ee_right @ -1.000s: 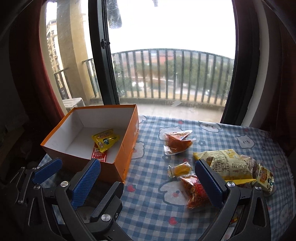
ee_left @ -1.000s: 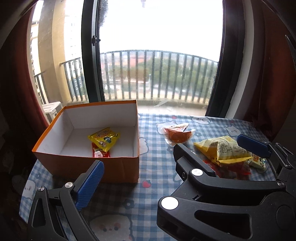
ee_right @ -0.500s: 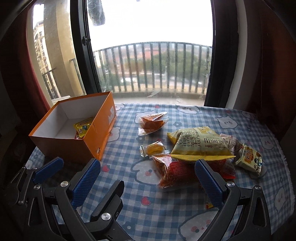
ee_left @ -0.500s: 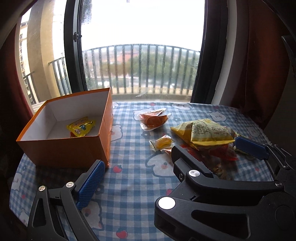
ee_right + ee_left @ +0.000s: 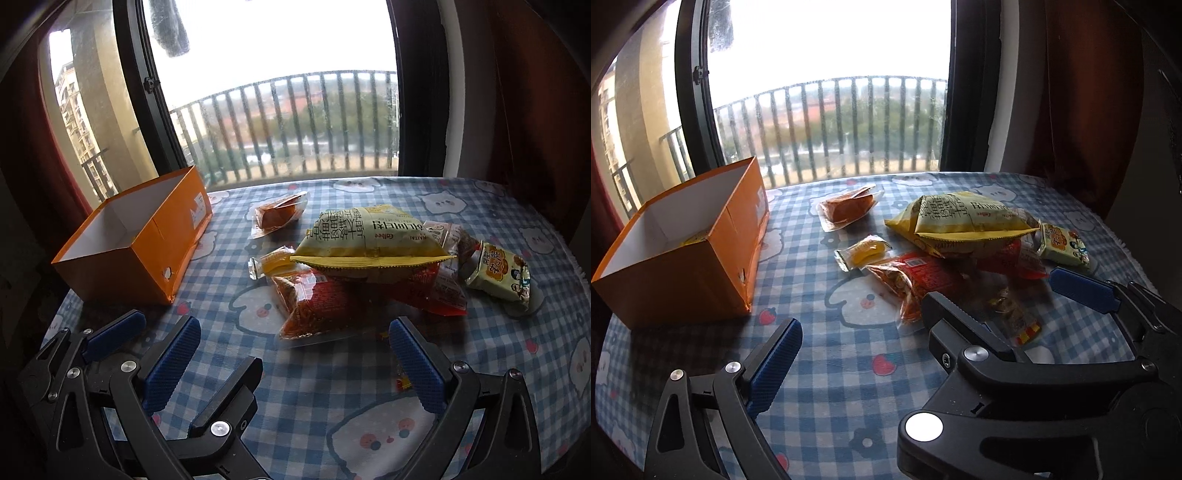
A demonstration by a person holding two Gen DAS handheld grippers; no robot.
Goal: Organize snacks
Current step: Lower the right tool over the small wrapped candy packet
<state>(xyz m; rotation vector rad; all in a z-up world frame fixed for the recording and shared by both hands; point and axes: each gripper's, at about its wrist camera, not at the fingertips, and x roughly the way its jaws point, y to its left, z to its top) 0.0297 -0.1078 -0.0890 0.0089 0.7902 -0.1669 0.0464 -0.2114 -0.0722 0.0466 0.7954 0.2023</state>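
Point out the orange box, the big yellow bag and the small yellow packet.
Orange box (image 5: 155, 254): right wrist view, on its long outer side wall.
Big yellow bag (image 5: 369, 236): right wrist view, on its printed face.
Small yellow packet (image 5: 866, 251): left wrist view, on its yellow middle.

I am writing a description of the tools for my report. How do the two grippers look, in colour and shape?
Both the left gripper and the right gripper share one design: black plastic frames with triangular cut-outs, silver round bolts at the joints, and long jaws faced with ribbed dark blue pads. No cables, printed markings, hands or sleeves are visible in either view.
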